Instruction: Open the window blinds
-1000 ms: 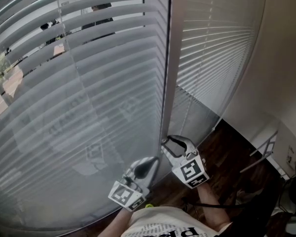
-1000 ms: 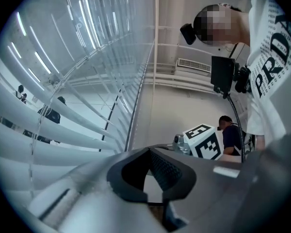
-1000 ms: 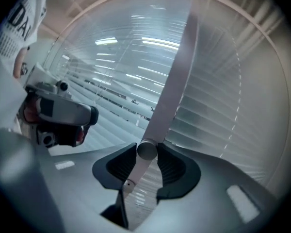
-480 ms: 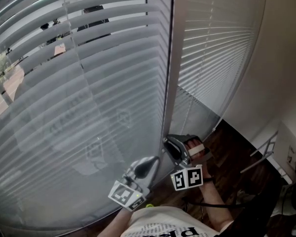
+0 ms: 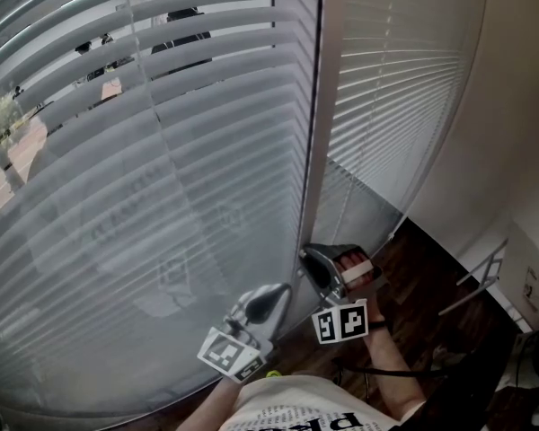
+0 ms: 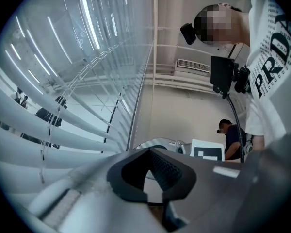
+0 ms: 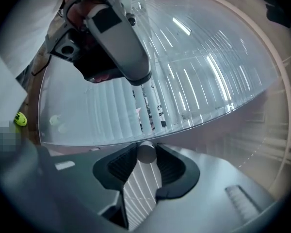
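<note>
Pose first. Both grippers sit low at the foot of the mullion point(image 5: 316, 106). The right gripper point(image 5: 307, 260) is about level with its nose into the mullion's base. It's rolled so its marker cube point(image 5: 341, 321) faces up at the head camera, and the right hand point(image 5: 357, 266) wraps the handle behind it. The left gripper point(image 5: 280, 292) parks just beside it on the left, nose tipped slightly up toward the blinds point(image 5: 162, 151), touching nothing we can see.

Fingers: the right jaws have just been closing and now pinch a short grey-white control rod point(image 7: 146, 154), both pad tips on it. The left jaws are pressed together at the tips, nothing between.

View differences: only the right gripper view shows the rod. In the head view we lose it behind the gripper, against the mullion. The right gripper view also catches the left gripper head-on at upper left, plus a small yellow-green object point(image 7: 20, 119) at far left. The left gripper view adds a second person point(image 6: 230, 136) in the background.

Orientation: we see the rod nearly end-on, so its long axis runs along the right jaws, away from the camera, toward the window. The slats run side to side across the pane, stacked top to bottom. Gaps at upper left show dark figures outside. A second blind point(image 5: 395, 79) hangs right of the mullion.
</note>
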Demonstrator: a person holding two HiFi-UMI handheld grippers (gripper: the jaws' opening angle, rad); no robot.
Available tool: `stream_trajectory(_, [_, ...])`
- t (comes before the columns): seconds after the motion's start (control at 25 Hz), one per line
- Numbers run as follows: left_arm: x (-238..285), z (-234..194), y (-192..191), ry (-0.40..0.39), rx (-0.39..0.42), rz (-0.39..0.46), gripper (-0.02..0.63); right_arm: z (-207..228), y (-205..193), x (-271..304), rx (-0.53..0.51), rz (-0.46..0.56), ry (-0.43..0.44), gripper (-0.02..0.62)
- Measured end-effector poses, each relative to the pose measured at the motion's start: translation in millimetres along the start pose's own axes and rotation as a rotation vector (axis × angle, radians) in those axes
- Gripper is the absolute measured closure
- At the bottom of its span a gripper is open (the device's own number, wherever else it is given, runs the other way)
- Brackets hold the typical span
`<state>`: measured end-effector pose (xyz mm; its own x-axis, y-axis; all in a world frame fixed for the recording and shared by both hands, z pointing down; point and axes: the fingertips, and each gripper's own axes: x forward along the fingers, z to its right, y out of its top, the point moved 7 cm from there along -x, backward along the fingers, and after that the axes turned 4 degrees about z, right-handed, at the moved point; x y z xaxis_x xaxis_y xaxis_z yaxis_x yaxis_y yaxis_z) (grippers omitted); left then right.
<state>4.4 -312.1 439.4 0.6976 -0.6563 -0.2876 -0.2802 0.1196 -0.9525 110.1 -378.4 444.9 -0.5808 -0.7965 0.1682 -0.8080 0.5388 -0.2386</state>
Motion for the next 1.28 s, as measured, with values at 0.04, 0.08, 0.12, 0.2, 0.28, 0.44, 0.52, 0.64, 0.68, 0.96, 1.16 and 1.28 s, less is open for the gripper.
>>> stream_trajectory(0.04, [-0.5, 0.2, 0.1, -0.001, 0.0, -0.001, 0.614, 0.0, 0.1, 0.0, 0.005, 0.0, -0.003, 0.471])
stream_trajectory(0.08, [-1.2, 0.4, 0.3, 0.0, -0.001, -0.001, 0.614, 0.5, 0.3, -0.1, 0.014, 0.001, -0.005, 0.469])
stream_trajectory(0.12, [-2.0, 0.7, 1.0, 0.001, -0.001, -0.001, 0.614, 1.8, 0.6, -0.4, 0.03, 0.002, -0.006, 0.468])
stream_trajectory(0.2, [-3.3, 0.9, 2.8, 0.006, -0.001, -0.002, 0.614, 6.6, 0.6, -1.1, 0.097, 0.01, 0.0, 0.465])
stream_trajectory(0.28, [-4.8, 0.6, 2.7, 0.01, -0.002, -0.001, 0.614, 9.2, -0.6, -1.2, 0.182, 0.019, 0.006, 0.465])
stream_trajectory(0.44, [-6.8, -0.2, 0.1, 0.014, -0.005, 0.003, 0.614, 6.8, -1.9, 0.4, 0.248, 0.007, 0.003, 0.465])
stream_trajectory(0.52, [-7.2, -0.2, 0.4, 0.015, -0.006, 0.003, 0.614, 8.3, -2.8, 0.6, 0.303, 0.011, 0.007, 0.466])
stream_trajectory(0.64, [-7.4, -0.8, 0.7, 0.016, -0.004, 0.002, 0.614, 10.5, -4.8, 1.2, 0.392, 0.018, 0.008, 0.466])
stream_trajectory(0.68, [-7.3, -1.1, 0.5, 0.016, -0.004, 0.004, 0.614, 10.9, -5.7, 1.6, 0.423, 0.021, 0.009, 0.466])
stream_trajectory(0.96, [-9.7, 1.0, 1.7, 0.013, 0.002, 0.004, 0.614, 14.4, -6.9, 0.9, 0.593, 0.035, 0.015, 0.466])
stream_trajectory(1.16, [-9.1, 0.4, -5.9, 0.007, 0.0, 0.006, 0.614, 10.6, -17.4, 2.7, 0.817, 0.078, 0.035, 0.466])
stream_trajectory(1.28, [-10.1, 0.0, -16.0, 0.005, -0.001, 0.008, 0.614, 3.0, -22.2, 3.8, 0.864, 0.081, 0.036, 0.466])
